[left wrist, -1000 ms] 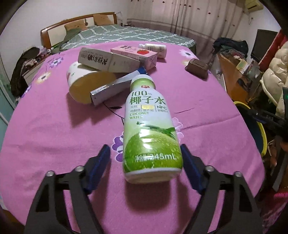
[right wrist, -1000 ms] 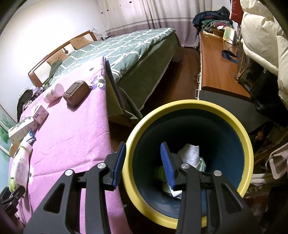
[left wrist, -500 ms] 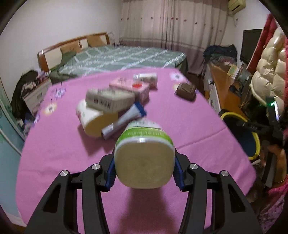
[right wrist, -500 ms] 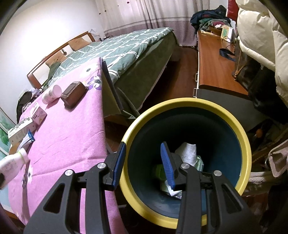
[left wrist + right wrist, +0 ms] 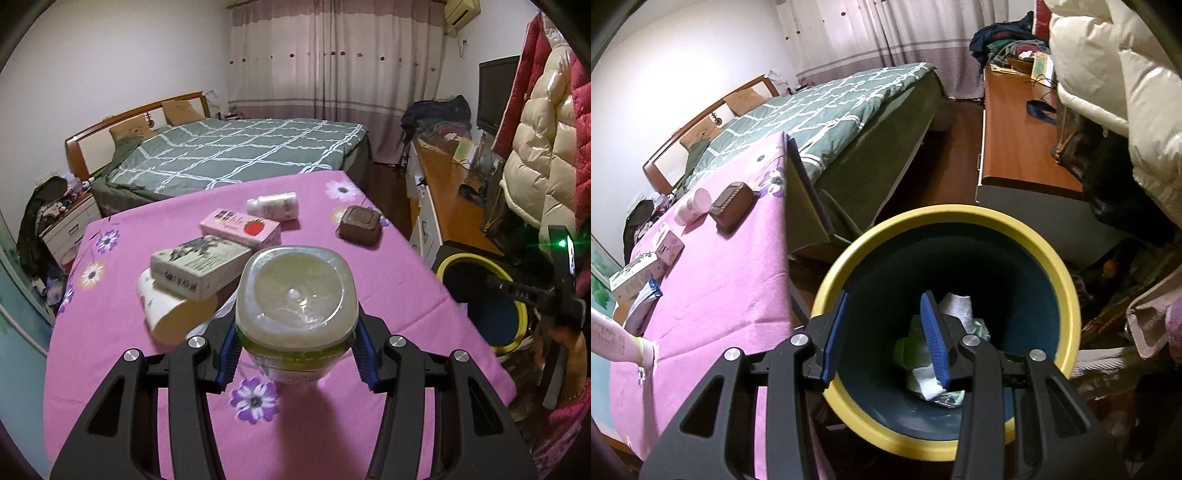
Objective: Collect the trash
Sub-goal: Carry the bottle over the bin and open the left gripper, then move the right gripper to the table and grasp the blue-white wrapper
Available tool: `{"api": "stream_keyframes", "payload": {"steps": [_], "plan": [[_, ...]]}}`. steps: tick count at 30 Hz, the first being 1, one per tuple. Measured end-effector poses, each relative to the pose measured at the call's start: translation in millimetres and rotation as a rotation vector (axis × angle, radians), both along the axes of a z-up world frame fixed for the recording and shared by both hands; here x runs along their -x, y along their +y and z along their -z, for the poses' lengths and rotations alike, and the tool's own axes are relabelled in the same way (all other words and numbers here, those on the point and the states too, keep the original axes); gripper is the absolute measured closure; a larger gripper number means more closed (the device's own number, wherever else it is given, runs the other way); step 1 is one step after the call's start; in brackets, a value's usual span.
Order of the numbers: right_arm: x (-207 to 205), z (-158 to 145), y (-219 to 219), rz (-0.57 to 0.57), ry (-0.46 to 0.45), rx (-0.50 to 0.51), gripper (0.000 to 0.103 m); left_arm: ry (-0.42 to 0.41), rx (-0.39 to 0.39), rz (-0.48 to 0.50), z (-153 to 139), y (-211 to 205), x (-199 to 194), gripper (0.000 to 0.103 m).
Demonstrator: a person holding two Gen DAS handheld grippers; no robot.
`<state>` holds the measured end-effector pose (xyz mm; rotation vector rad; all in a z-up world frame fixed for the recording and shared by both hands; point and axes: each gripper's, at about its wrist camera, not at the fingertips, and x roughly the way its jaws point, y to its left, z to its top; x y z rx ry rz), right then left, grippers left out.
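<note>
A coconut water bottle (image 5: 295,291) hangs above the pink table (image 5: 110,332), its pale base turned toward the left wrist camera. My left gripper (image 5: 295,350) is shut on it, blue pads pressing both sides. In the right wrist view the same bottle (image 5: 613,339) shows at the far left edge. My right gripper (image 5: 884,299) is shut on the wall of a dark blue bin with a yellow rim (image 5: 960,214), one finger outside and one inside. Crumpled paper and wrappers (image 5: 956,310) lie in the bin. The bin's rim (image 5: 447,262) also shows beside the table's right edge.
On the table lie a grey-green box (image 5: 199,262), a pink strawberry carton (image 5: 240,227), a small white bottle (image 5: 273,206), a brown tray (image 5: 360,221) and a cream paper cup (image 5: 173,314). A bed (image 5: 240,151) stands behind; a wooden desk (image 5: 1015,129) and hanging coats (image 5: 539,147) fill the right.
My left gripper closed on the lying bottle and lifted it off the table, tipping its base toward the camera. The right gripper and bin shifted slightly toward the table.
</note>
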<state>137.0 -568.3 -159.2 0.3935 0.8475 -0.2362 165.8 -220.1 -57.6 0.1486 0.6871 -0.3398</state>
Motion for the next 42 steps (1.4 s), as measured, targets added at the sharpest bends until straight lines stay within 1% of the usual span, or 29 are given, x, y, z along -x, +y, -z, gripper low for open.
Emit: {"api": "stream_keyframes", "payload": {"steps": [5, 9, 12, 17, 18, 20, 23, 26, 30, 32, 33, 34, 35, 36, 38, 42], "plan": [[7.9, 3.4, -16.0, 0.031, 0.003, -0.008, 0.065, -0.01, 0.008, 0.049, -8.0, -22.2, -1.3, 0.052], [13.1, 3.8, -28.2, 0.047, 0.003, -0.011, 0.065, -0.011, 0.037, 0.124, -19.4, -50.9, 0.7, 0.052], [18.2, 3.4, -38.8, 0.065, 0.001, -0.009, 0.065, -0.018, 0.059, 0.2, -29.8, -83.6, 1.9, 0.052], [31.2, 5.1, -59.7, 0.108, -0.001, -0.012, 0.065, -0.018, 0.08, 0.313, -35.1, -137.5, 3.1, 0.052], [34.0, 5.9, -63.5, 0.116, 0.0, -0.013, 0.065, -0.009, 0.084, 0.346, -33.3, -154.5, 2.9, 0.052], [39.5, 8.0, -71.1, 0.133, 0.005, -0.014, 0.065, 0.007, 0.09, 0.379, -29.7, -175.8, 2.5, 0.052], [44.7, 10.4, -77.9, 0.148, 0.011, -0.013, 0.065, 0.055, 0.095, 0.428, -14.5, -212.3, -2.6, 0.052], [48.3, 11.7, -83.6, 0.16, 0.015, -0.013, 0.065, 0.09, 0.089, 0.448, 4.0, -235.3, -6.7, 0.052], [50.6, 12.1, -85.6, 0.17, 0.019, -0.012, 0.065, 0.158, 0.084, 0.451, 37.4, -262.5, -18.8, 0.052], [50.1, 11.8, -84.3, 0.17, 0.022, -0.009, 0.065, 0.179, 0.076, 0.447, 51.4, -269.2, -24.3, 0.052], [49.9, 11.7, -83.5, 0.169, 0.024, -0.007, 0.065, 0.187, 0.066, 0.445, 58.0, -271.9, -26.0, 0.049], [49.4, 11.6, -82.3, 0.168, 0.026, -0.006, 0.064, 0.187, 0.06, 0.434, 62.0, -271.7, -27.1, 0.044], [49.2, 11.5, -81.5, 0.167, 0.028, -0.005, 0.065, 0.183, 0.059, 0.422, 63.5, -269.3, -27.6, 0.033], [49.1, 11.5, -81.1, 0.166, 0.028, -0.003, 0.065, 0.175, 0.068, 0.413, 61.8, -263.3, -26.6, 0.03], [48.1, 11.1, -78.6, 0.164, 0.031, -0.001, 0.064, 0.153, 0.077, 0.407, 53.2, -251.2, -24.6, 0.028], [43.1, 8.9, -69.2, 0.148, 0.028, 0.002, 0.065, 0.102, 0.108, 0.369, 24.1, -211.9, -17.2, 0.019]]}}
